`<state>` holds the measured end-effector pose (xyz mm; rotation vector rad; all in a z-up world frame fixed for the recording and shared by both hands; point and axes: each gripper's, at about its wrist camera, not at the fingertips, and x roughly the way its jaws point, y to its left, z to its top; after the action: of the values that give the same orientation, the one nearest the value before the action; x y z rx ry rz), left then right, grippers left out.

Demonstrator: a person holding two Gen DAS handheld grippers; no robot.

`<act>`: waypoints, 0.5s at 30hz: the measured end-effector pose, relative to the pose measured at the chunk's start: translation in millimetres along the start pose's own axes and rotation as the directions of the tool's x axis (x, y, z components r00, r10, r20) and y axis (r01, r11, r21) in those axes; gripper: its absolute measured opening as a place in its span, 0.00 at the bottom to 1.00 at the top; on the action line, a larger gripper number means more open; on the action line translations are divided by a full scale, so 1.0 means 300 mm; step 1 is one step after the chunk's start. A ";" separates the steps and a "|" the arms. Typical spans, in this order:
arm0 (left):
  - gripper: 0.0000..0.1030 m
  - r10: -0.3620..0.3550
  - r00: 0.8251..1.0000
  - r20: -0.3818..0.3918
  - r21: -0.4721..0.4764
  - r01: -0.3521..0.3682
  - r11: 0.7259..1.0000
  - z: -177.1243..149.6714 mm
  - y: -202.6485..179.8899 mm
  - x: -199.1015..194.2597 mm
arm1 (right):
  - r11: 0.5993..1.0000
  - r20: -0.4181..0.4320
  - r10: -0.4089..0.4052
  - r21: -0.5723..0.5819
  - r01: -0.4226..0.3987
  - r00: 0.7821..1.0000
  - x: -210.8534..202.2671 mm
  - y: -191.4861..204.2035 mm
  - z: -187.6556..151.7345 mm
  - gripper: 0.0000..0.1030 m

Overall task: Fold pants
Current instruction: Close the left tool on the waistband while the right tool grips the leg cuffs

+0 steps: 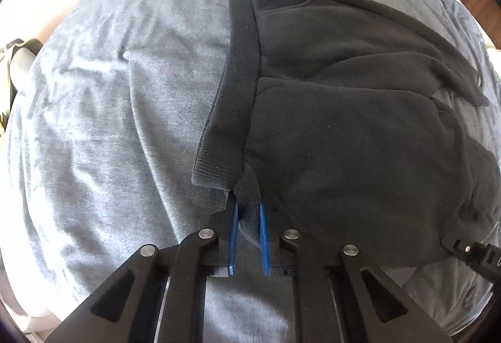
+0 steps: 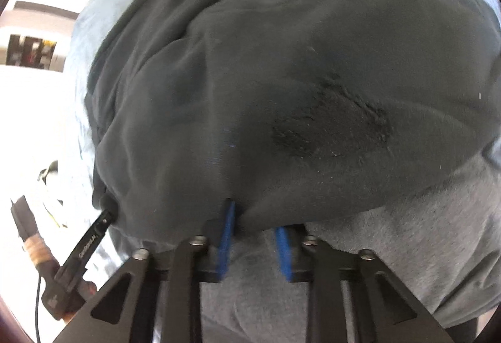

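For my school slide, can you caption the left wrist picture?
Left hand-held gripper pinching black pants beside the ribbed cuff, on a grey blanket.

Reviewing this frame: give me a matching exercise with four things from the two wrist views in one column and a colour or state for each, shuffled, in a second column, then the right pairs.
Column one:
1. pants
2. bed cover
3. left gripper
4. waistband

Column two:
A. light grey, wrinkled, lying under everything
B. ribbed dark band along the garment's edge
C. black fleece, spread flat
D. blue pads pinching a fold of dark fabric

Pairs: 1-C, 2-A, 3-D, 4-B
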<state>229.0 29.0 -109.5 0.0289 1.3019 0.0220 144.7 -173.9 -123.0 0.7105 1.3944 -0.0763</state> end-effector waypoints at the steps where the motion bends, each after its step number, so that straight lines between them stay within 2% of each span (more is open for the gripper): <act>1: 0.13 -0.001 1.000 0.004 -0.003 0.001 1.000 0.001 0.001 -0.018 | 1.000 0.003 -0.001 -0.016 0.001 1.000 -0.013 0.007 0.006 0.19; 8: 0.12 -0.009 1.000 0.024 -0.037 0.010 0.999 0.028 0.007 -0.143 | 0.994 0.048 -0.003 -0.112 0.009 0.999 -0.157 0.094 0.050 0.17; 15: 0.11 -0.022 0.999 0.039 -0.079 0.025 0.997 0.109 -0.013 -0.237 | 0.986 0.098 0.000 -0.165 0.017 0.995 -0.284 0.161 0.116 0.17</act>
<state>241.7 22.5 -32.4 -0.0541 1.2626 0.0534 178.8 -182.9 -25.3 0.5549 1.2935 -0.0012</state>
